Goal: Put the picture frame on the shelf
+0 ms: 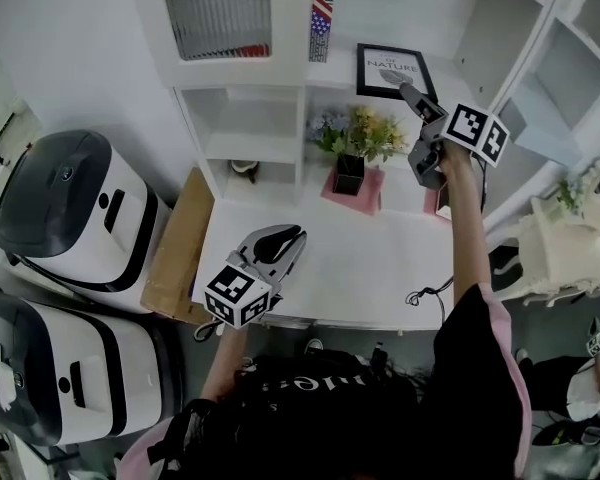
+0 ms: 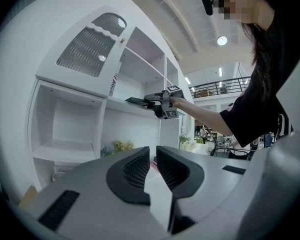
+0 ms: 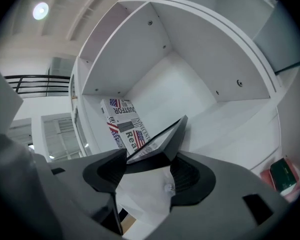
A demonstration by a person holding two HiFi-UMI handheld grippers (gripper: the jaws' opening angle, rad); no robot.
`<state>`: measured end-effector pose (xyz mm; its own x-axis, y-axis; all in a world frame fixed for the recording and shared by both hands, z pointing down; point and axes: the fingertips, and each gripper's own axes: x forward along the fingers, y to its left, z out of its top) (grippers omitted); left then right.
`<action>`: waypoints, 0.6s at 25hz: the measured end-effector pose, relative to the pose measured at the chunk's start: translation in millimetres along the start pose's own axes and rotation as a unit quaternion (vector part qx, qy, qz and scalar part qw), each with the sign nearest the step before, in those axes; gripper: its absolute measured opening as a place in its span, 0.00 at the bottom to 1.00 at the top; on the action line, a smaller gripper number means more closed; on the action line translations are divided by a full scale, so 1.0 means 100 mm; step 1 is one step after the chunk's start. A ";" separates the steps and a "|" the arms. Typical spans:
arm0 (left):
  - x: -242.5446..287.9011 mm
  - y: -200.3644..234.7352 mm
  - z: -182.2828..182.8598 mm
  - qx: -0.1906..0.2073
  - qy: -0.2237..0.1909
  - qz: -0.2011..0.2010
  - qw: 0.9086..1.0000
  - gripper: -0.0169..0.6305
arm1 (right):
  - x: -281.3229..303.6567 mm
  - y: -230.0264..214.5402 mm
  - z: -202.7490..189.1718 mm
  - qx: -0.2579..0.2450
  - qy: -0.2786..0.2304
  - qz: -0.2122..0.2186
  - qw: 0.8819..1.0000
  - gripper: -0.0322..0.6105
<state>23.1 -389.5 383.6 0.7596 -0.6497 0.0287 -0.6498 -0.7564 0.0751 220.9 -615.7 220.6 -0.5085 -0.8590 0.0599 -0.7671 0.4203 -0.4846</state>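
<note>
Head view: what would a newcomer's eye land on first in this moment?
First, the black picture frame standing tilted on the white shelf. The right gripper reaches up to it, jaws spread around its lower corner. Next come the potted yellow flowers below that shelf, and the left gripper hovering empty over the white table.

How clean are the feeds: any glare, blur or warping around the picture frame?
Head view: even light, picture frame crisp. Right gripper view: fisheye bows the shelf boards, the frame sits close and slightly soft, ceiling lamp flares top left. Left gripper view: strong curvature, black corners.
</note>
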 end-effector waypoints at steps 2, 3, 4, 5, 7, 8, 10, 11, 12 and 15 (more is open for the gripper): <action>0.00 0.01 0.00 -0.001 -0.001 0.001 1.000 0.11 | 0.00 -0.02 -0.04 0.014 0.002 0.003 1.000 0.46; 0.00 0.00 -0.01 -0.002 -0.002 0.000 1.000 0.10 | -0.01 -0.03 -0.06 0.023 0.004 0.004 1.000 0.46; 0.00 -0.01 -0.01 -0.003 -0.003 0.000 1.000 0.10 | -0.01 -0.04 -0.08 0.033 0.005 0.006 0.999 0.47; 0.00 -0.02 -0.01 -0.003 -0.002 -0.002 1.000 0.10 | -0.01 -0.06 -0.11 0.045 0.006 0.008 0.999 0.47; 0.00 -0.04 -0.02 -0.003 0.000 -0.005 1.000 0.10 | -0.03 -0.08 -0.13 0.060 0.003 0.013 0.998 0.47; 0.00 -0.04 -0.02 -0.002 0.001 -0.006 1.000 0.10 | -0.04 -0.08 -0.13 0.060 0.001 0.014 0.998 0.47; -0.02 -0.03 -0.02 -0.002 0.001 -0.006 1.000 0.10 | -0.03 -0.08 -0.12 0.057 0.000 0.012 0.998 0.47; -0.02 -0.02 -0.02 -0.002 0.000 -0.005 1.000 0.10 | -0.03 -0.08 -0.12 0.056 0.001 0.012 0.998 0.47; -0.04 -0.01 -0.02 -0.002 0.000 -0.004 1.000 0.10 | -0.03 -0.07 -0.12 0.057 0.001 0.012 0.998 0.47; -0.07 0.01 -0.02 -0.002 0.000 -0.002 1.000 0.10 | -0.05 -0.06 -0.12 0.068 -0.002 0.013 0.998 0.48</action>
<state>17.1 -385.8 385.2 0.7617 -0.6473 0.0278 -0.6472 -0.7581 0.0800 223.4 -610.0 233.4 -0.5260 -0.8494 0.0423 -0.6934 0.3995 -0.5996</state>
